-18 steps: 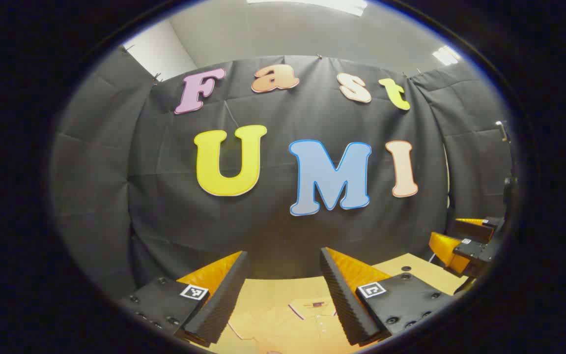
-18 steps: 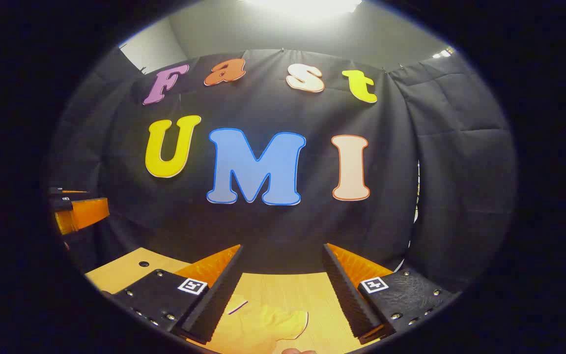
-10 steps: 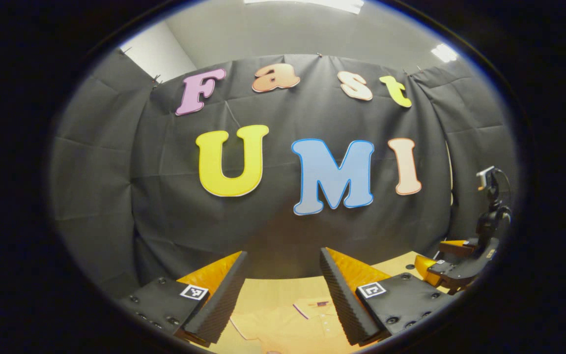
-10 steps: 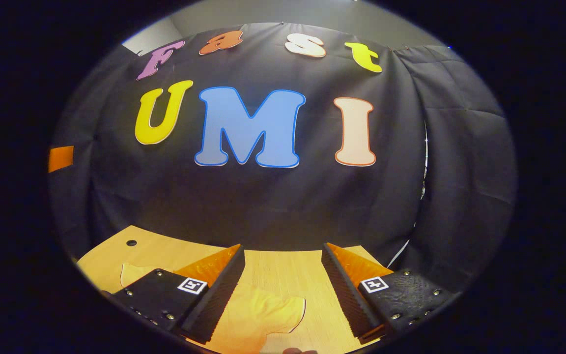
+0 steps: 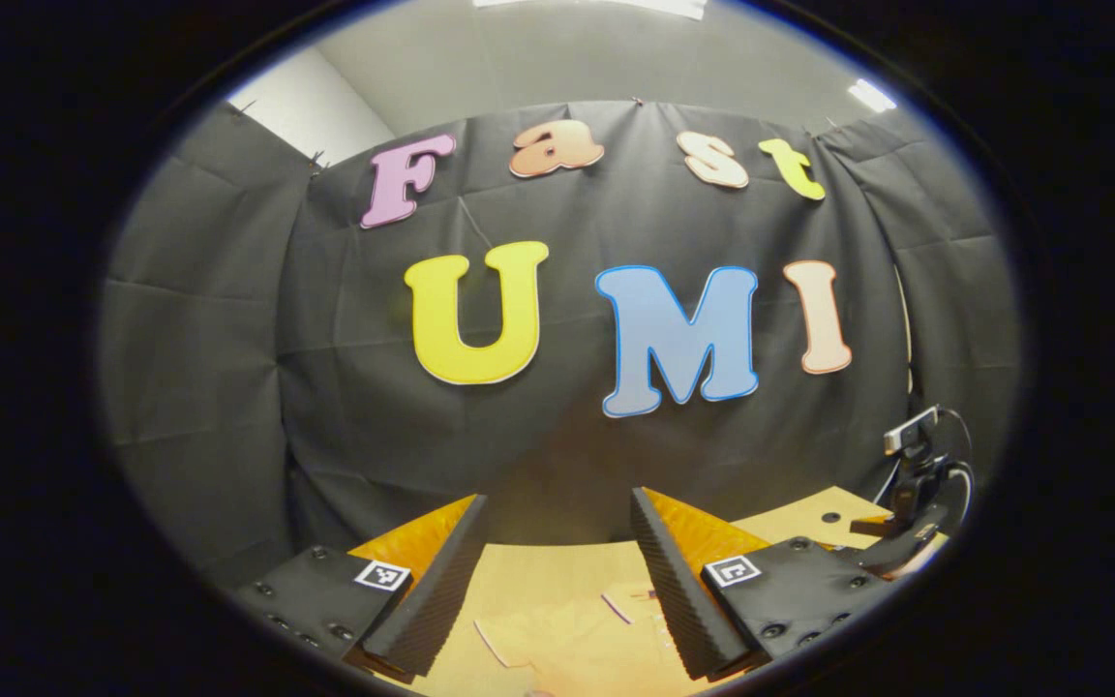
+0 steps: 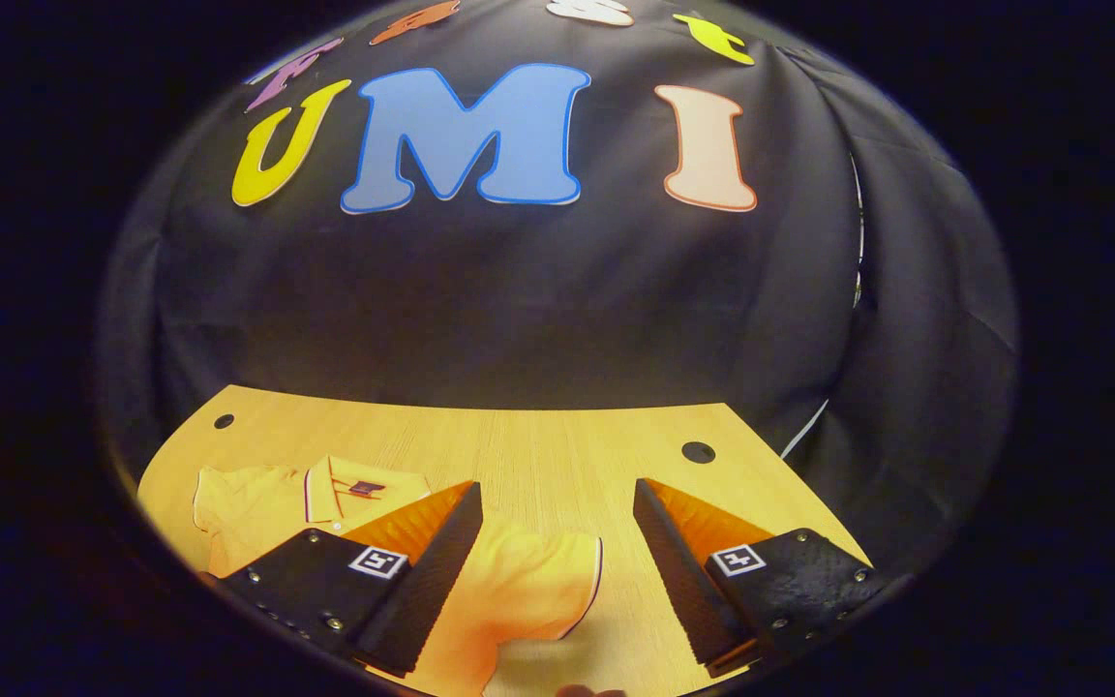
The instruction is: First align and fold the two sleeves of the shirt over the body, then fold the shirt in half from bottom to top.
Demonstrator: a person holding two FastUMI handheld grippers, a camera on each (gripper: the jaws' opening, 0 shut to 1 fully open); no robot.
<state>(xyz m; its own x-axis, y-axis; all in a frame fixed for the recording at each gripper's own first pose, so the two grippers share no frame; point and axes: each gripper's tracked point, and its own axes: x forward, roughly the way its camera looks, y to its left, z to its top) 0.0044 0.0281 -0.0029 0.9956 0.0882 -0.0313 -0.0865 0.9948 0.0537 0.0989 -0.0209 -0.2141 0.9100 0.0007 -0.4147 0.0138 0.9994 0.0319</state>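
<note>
So from where I'm sitting nothing's folded yet. In the left gripper view my left gripper (image 5: 557,581) is gaping wide with nothing in it, held up above the table (image 5: 538,571), and the shirt (image 5: 567,639) is just a pale patch down between the fingers. Over at the right edge of that view I can see the right gripper (image 5: 891,547) dipped low over the far corner.

In the right gripper view the shirt (image 6: 257,499) lies flat on the table (image 6: 557,445), collar up toward the wall, body off to the left. Its sleeve (image 6: 528,581) sticks out flat between the fingers of the right gripper (image 6: 557,571), which is wide open too, gripping nothing. I can't tell whether it's touching cloth yet.

My read: the right one is lined up for the first sleeve grab. Both sleeve folds and the bottom-to-top fold are all left to do.
</note>
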